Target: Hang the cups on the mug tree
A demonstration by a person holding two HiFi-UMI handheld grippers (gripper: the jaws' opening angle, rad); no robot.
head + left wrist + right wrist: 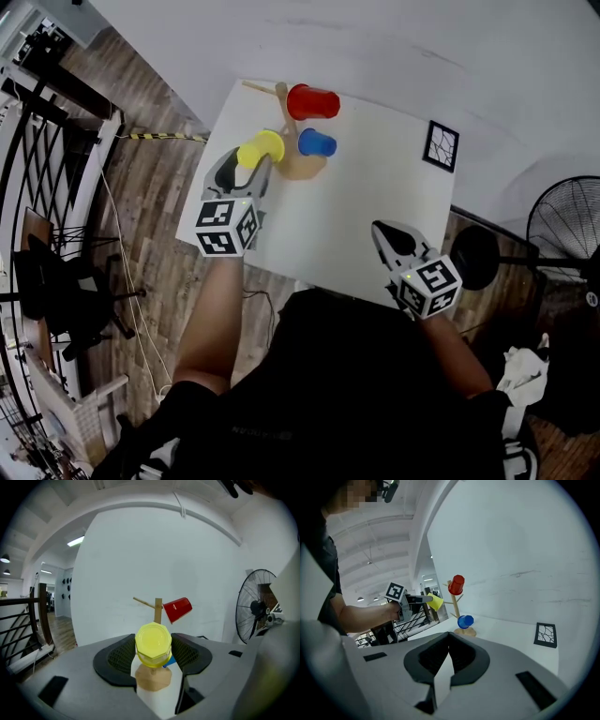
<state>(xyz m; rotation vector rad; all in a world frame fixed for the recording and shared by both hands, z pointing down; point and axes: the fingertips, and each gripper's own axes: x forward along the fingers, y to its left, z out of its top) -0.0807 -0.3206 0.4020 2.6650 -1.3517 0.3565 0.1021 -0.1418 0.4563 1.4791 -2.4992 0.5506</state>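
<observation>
The wooden mug tree [286, 112] stands at the far left of the white table [375, 187]. A red cup [312, 101] hangs on an upper peg and a blue cup [317, 142] on a lower one. My left gripper [257, 157] is shut on a yellow cup [261, 148], held just left of the tree's base [302, 168]. In the left gripper view the yellow cup [153, 644] sits between both pads, bottom toward the camera, with the post [158, 611] and red cup [177, 609] behind it. My right gripper [381, 231] is shut and empty near the table's front edge; its own view shows it [449, 637] pointing toward the tree [454, 603].
A black-and-white marker card [441, 145] lies at the table's right side. A floor fan [564, 225] stands right of the table. A dark chair [56, 286] and a railing [47, 150] are on the wood floor to the left.
</observation>
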